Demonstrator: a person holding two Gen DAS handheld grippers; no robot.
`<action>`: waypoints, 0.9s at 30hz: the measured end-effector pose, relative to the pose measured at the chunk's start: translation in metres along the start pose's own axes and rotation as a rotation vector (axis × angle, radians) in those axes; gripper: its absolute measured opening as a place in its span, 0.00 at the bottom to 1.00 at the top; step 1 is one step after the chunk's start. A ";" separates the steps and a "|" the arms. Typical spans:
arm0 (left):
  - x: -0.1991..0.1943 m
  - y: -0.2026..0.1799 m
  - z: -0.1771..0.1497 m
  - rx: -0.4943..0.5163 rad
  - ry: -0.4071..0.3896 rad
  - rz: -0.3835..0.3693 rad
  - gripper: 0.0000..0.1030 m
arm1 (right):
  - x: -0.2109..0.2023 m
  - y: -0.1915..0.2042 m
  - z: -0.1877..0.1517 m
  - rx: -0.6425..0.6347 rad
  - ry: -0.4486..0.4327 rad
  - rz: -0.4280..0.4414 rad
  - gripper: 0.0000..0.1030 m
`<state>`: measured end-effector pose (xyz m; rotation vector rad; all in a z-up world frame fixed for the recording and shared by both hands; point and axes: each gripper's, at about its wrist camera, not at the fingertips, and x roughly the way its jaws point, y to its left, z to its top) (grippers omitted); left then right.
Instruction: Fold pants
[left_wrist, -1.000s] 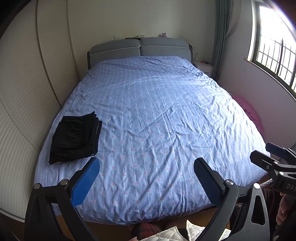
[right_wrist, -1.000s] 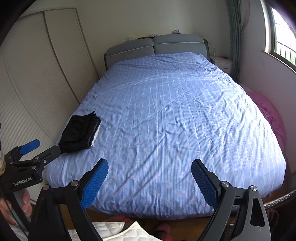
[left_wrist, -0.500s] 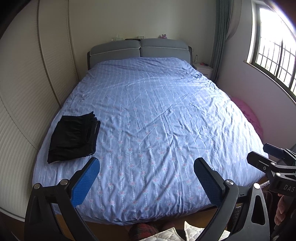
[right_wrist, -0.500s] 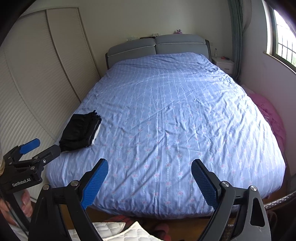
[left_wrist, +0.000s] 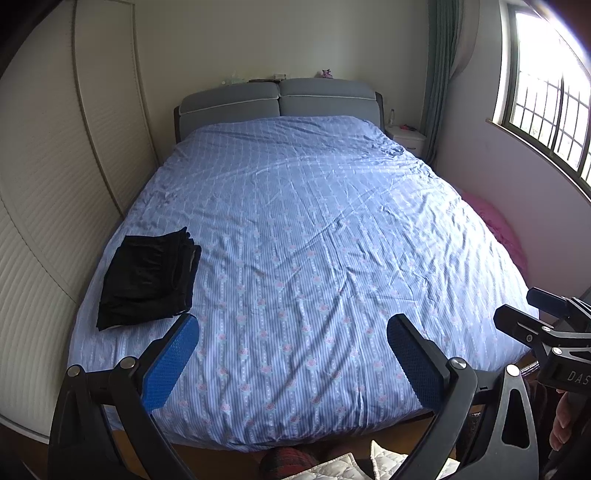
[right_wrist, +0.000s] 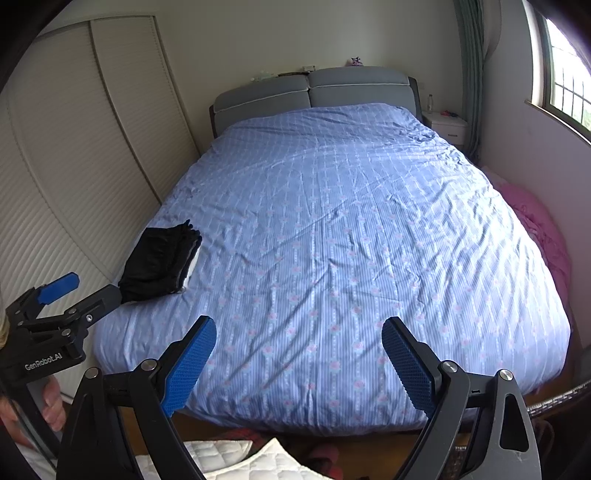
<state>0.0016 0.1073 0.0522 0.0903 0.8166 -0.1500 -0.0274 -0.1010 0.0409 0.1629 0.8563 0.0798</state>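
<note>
Folded black pants (left_wrist: 147, 277) lie in a neat stack on the near left corner of the bed (left_wrist: 314, 240); they also show in the right wrist view (right_wrist: 160, 264). My left gripper (left_wrist: 291, 365) is open and empty, held back beyond the foot of the bed. My right gripper (right_wrist: 299, 365) is open and empty too, also beyond the foot edge. The left gripper shows at the left edge of the right wrist view (right_wrist: 55, 317). The right gripper shows at the right edge of the left wrist view (left_wrist: 546, 332).
The bed has a blue patterned cover and a grey headboard (left_wrist: 277, 99). White wardrobe doors (left_wrist: 55, 184) run along the left. A pink heap (right_wrist: 543, 229) lies between bed and right wall. A nightstand (right_wrist: 447, 123) stands at the back right. White quilted fabric (right_wrist: 240, 461) lies below.
Both grippers have drifted slightly, so the view has shifted a little. The pants have not moved and both grippers stay open.
</note>
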 end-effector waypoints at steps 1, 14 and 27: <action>0.000 0.000 0.001 -0.002 0.003 -0.003 1.00 | 0.000 0.000 0.000 0.001 0.001 -0.002 0.89; 0.008 0.000 0.003 0.000 0.014 -0.009 1.00 | 0.002 0.000 0.002 0.008 0.005 -0.005 0.89; 0.014 -0.004 -0.001 -0.005 0.033 -0.014 1.00 | 0.009 -0.006 -0.002 0.014 0.019 -0.008 0.89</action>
